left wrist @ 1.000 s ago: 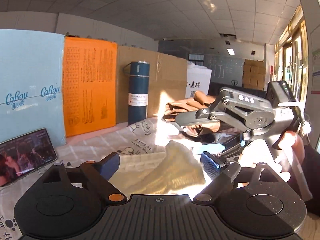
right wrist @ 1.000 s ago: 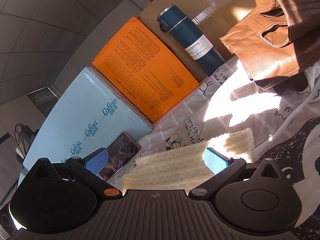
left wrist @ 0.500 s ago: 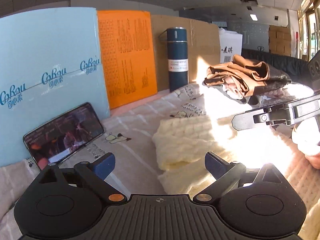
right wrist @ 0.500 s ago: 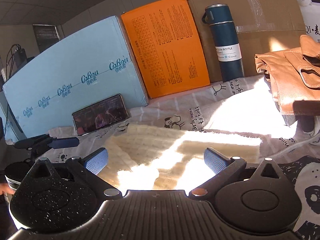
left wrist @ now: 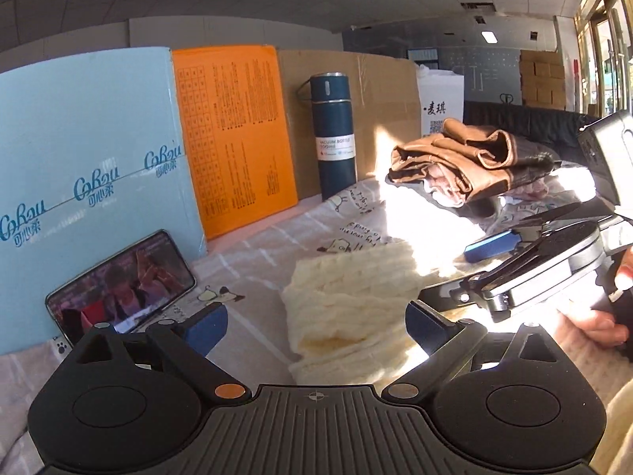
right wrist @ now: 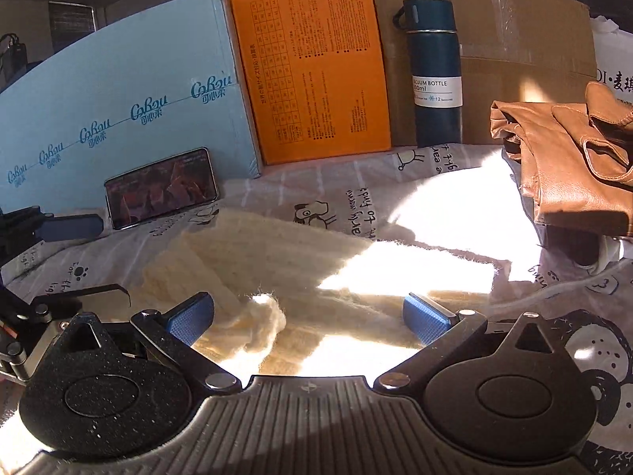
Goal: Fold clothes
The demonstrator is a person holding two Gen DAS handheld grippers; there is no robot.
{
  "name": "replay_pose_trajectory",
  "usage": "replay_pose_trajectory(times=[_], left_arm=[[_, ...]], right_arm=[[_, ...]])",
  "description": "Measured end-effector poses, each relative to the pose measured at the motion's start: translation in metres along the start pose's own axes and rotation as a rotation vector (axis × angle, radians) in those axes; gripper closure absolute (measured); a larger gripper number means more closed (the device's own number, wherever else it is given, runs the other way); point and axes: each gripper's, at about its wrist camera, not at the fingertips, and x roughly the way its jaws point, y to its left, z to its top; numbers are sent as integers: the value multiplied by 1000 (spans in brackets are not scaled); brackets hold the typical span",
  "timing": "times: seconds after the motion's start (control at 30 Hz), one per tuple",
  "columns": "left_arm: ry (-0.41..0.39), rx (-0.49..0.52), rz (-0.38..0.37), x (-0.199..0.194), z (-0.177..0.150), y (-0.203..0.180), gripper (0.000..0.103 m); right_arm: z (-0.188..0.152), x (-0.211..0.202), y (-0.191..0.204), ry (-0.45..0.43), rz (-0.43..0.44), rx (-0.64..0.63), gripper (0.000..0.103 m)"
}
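Note:
A cream knitted garment point(left wrist: 352, 297) lies folded on the patterned bedsheet point(left wrist: 257, 261). It also shows in the right wrist view point(right wrist: 300, 277), partly in bright sunlight. My left gripper point(left wrist: 316, 324) is open and empty, low over the garment's near left edge. My right gripper point(right wrist: 308, 316) is open and empty, just above a bunched fold of the garment. The right gripper shows at the right of the left wrist view point(left wrist: 514, 273), held by a hand. Part of the left gripper shows at the left edge of the right wrist view point(right wrist: 59, 225).
A brown leather jacket point(left wrist: 463, 162) lies piled at the back right. A dark blue vacuum bottle point(left wrist: 332, 134) stands against cardboard. An orange box point(left wrist: 237, 134) and a light blue box point(left wrist: 87, 166) stand behind. A phone point(left wrist: 122, 277) leans on the blue box.
Both grippers let go of the garment, which dropped from being held up to lying on the sheet. Both views tilted level and came down close over it. The right gripper moved nearer the left.

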Motion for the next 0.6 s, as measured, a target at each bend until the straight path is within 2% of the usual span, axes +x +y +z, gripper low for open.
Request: replay_pose_trajectory(times=[0.03, 0.13, 0.27, 0.37, 0.47, 0.6], left_arm=[[-15, 2, -54, -8, 1, -3, 5], [-36, 38, -131, -27, -2, -13, 4], [-48, 114, -158, -53, -9, -29, 4], [-61, 150, -174, -75, -16, -39, 4], [-67, 157, -206, -96, -28, -44, 4], [-73, 188, -245, -112, -38, -56, 4]], right_arm=[[0, -6, -2, -35, 0, 15, 0], [-2, -25, -7, -143, 1, 60, 0], [-7, -53, -10, -278, 33, 103, 0], [-14, -79, -9, -333, 76, 99, 0], [-27, -110, -2, -355, 97, 25, 0], [-56, -152, 10, -349, 112, -143, 0]])
